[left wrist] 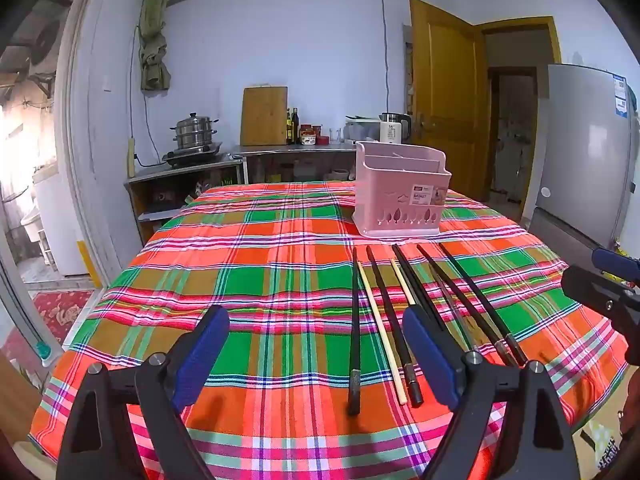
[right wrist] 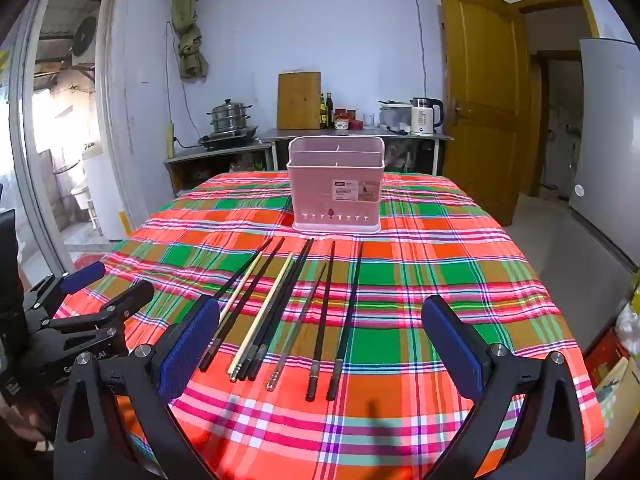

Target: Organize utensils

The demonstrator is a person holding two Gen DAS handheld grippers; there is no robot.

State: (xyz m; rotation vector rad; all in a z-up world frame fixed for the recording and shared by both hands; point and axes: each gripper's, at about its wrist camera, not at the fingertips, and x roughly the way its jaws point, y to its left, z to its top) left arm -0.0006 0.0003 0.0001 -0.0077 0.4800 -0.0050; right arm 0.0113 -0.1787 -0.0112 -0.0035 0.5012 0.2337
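Chopsticks, long slender black ones [right wrist: 352,312] with two pale cream-coloured wooden ones [right wrist: 264,312] and one translucent grey stick [right wrist: 298,320] among them: we count roughly nine, lying loose in a fan on the red, green and orange plaid tablecloth [right wrist: 440,280], butt ends toward us, tips toward the caddy.

Nearest, our right gripper [right wrist: 320,344] hovers above the butt ends, its blue-padded jaws spread wide and holding nothing. Our left gripper [left wrist: 316,344] hangs just to the left of the row, jaws likewise spread and empty; its right pad overlaps several sticks in the left wrist view.

Farther, the pink plastic utensil caddy [right wrist: 336,184], divided into compartments, stands upright beyond the tips, close to them.

Beyond the table we see a kitchen counter [right wrist: 360,134] with a steel steamer pot [right wrist: 230,116], a wooden cutting board [right wrist: 298,100] and a white kettle [right wrist: 424,116].

Progress, as we judge it: nothing sorted yet; every stick we see lies on the cloth, so all placing remains.

Unclear: the caddy's interior is mostly hidden by its walls, so we cannot tell whether anything already lies inside. Overlapping sticks make the exact count uncertain.
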